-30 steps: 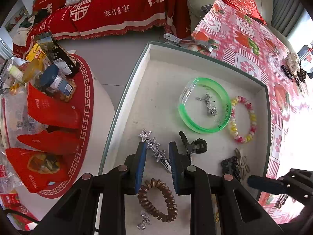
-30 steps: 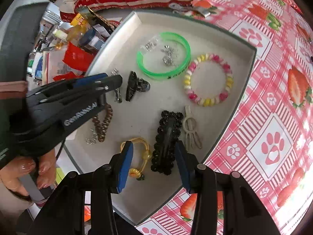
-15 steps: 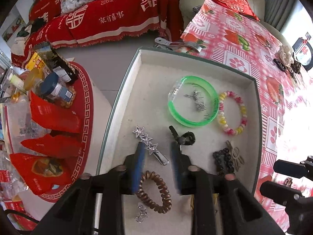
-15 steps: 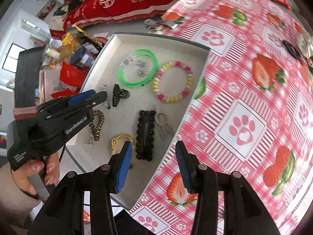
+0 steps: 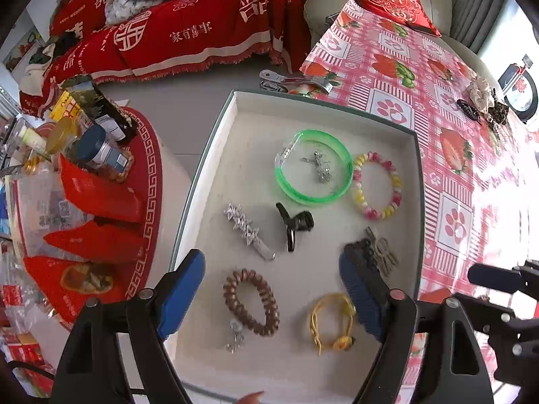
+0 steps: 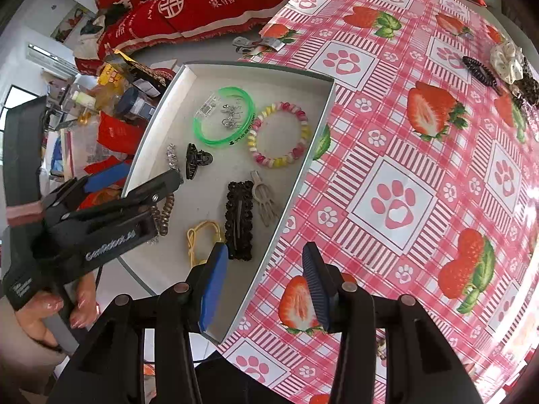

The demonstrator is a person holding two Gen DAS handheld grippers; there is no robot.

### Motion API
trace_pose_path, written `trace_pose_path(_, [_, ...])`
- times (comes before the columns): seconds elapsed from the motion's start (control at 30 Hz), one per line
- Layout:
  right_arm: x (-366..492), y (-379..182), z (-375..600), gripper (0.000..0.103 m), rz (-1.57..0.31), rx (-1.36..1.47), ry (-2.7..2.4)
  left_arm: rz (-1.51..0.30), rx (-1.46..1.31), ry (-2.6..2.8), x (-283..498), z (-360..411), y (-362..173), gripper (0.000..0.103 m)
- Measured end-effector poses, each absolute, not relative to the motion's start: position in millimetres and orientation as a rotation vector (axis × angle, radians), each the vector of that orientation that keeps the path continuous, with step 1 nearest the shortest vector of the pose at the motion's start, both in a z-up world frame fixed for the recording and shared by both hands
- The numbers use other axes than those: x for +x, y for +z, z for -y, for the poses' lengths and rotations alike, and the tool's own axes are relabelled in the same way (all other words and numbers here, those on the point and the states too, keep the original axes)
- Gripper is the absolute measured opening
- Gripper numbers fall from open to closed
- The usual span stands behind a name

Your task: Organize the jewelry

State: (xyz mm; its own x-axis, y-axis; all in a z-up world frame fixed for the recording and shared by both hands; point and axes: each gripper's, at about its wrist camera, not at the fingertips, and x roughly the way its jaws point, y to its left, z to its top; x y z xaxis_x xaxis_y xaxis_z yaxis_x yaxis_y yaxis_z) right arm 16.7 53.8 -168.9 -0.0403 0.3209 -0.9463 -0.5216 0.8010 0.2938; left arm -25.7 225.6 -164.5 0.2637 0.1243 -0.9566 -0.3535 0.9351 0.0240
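Pink strawberry tablecloth (image 6: 404,155) under white tray (image 5: 242,107); red sofa throw (image 5: 188,33) behind; both tongs wide, empty.

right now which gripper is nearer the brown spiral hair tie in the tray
Left. The left gripper is open right over the brown spiral hair tie, which lies between its fingers. The right gripper is open over the tray's edge, beyond the yellow cord.

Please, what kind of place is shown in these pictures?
Most likely a home living room. A sofa draped in a red woven throw stands behind, a pink strawberry-and-paw-print tablecloth covers the table, and a shallow white tray holds hair accessories and bracelets.
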Motion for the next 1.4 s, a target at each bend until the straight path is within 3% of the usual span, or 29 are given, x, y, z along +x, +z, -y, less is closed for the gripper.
trace_pose_path(0.27, [13, -147, -56, 0.060, -1.448, -0.205, 0.685, -1.280, -0.229, 0.349, -54, -221, -139, 0.103])
trace_pose_path(0.43, [8, -126, -61, 0.080, -1.427, -0.251, 0.687, -1.250, -0.210, 0.368, -70, -219, -110, 0.103])
trace_pose_path(0.97, [-5, -59, -56, 0.089, -1.309, -0.296, 0.651, -1.189, -0.211, 0.388, -105, -204, -37, 0.103])
trace_pose_path(1.0, [-6, -55, -57, 0.100, -1.301, -0.292, 0.652, -1.182, -0.208, 0.389, -105, -203, -33, 0.103])
trace_pose_path(1.03, [-6, -51, -57, 0.103, -1.293, -0.289, 0.653, -1.174, -0.205, 0.390, -105, -202, -27, 0.103])
trace_pose_path(1.4, [-10, -5, -61, 0.103, -1.200, -0.299, 0.639, -1.160, -0.212, 0.407, -111, -200, 3, 0.103])
